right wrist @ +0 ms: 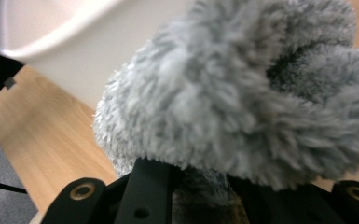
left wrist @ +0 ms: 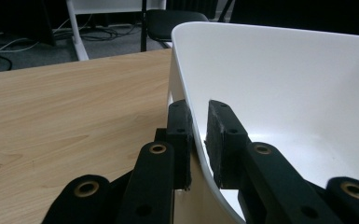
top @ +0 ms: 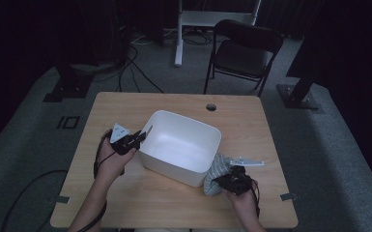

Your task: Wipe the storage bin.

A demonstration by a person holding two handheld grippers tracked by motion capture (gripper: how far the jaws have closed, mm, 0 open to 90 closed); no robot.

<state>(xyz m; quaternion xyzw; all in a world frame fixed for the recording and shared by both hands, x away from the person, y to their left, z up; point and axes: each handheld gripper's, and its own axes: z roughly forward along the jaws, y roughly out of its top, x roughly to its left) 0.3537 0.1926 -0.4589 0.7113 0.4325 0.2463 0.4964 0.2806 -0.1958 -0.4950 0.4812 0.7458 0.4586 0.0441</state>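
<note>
One grey cloth [top: 216, 170] hangs bunched upright beside the tub [top: 179, 145].

From your right gripper view, the grey fluffy cloth [right wrist: 242, 93] buries your fingers; their tips cannot be seen, and the cloth runs off the frame at 3 o'clock and is soft with blur. The white tub [right wrist: 74, 42] behind it is cut off at 12 o'clock. In your left gripper view, the tub wall [left wrist: 279, 84] leaves the frame at 3 o'clock, and its base is hidden. From the high view, the tabletop's [top: 174, 203] near edge and your forearms are cut off at 6 o'clock, and the room at 9 and 3 o'clock is too dark to read.
</note>
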